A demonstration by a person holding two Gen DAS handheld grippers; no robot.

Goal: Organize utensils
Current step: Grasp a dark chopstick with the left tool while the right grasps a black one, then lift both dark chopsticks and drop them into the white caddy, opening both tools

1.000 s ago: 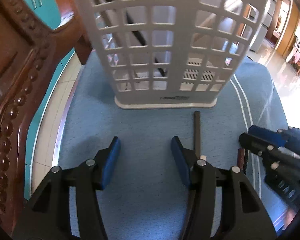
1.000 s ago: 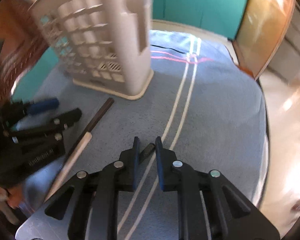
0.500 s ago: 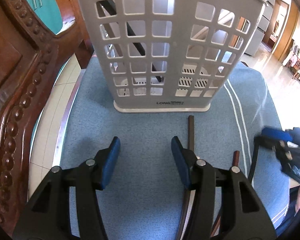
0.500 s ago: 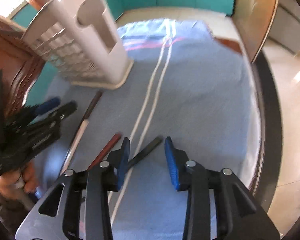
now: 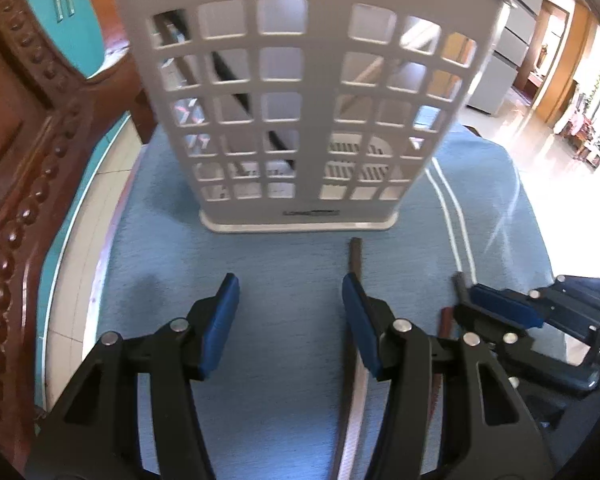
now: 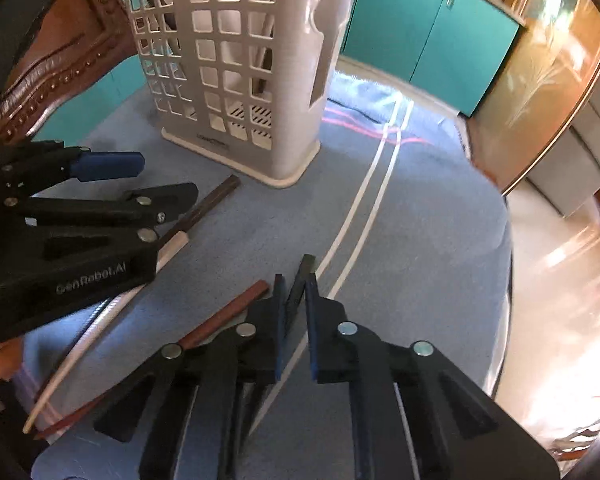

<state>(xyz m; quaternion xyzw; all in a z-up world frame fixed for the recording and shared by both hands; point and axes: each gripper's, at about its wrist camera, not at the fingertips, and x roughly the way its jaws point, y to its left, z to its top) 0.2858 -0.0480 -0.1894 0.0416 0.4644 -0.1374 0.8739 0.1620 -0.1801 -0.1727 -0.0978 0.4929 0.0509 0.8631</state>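
A white slotted utensil holder stands on the blue cloth; it also shows in the right wrist view, with dark utensils inside. My left gripper is open and empty, hovering in front of the holder. A dark-and-white chopstick lies by its right finger; it also shows in the right wrist view. My right gripper is shut on a black chopstick low over the cloth. A red-brown chopstick lies just left of it.
A carved wooden chair back rises at the left. The cloth-covered table drops off at the right edge to tiled floor. Teal cabinets stand behind.
My right gripper has closed from open onto the black chopstick and moved closer to my left gripper. My left gripper stays open in place.
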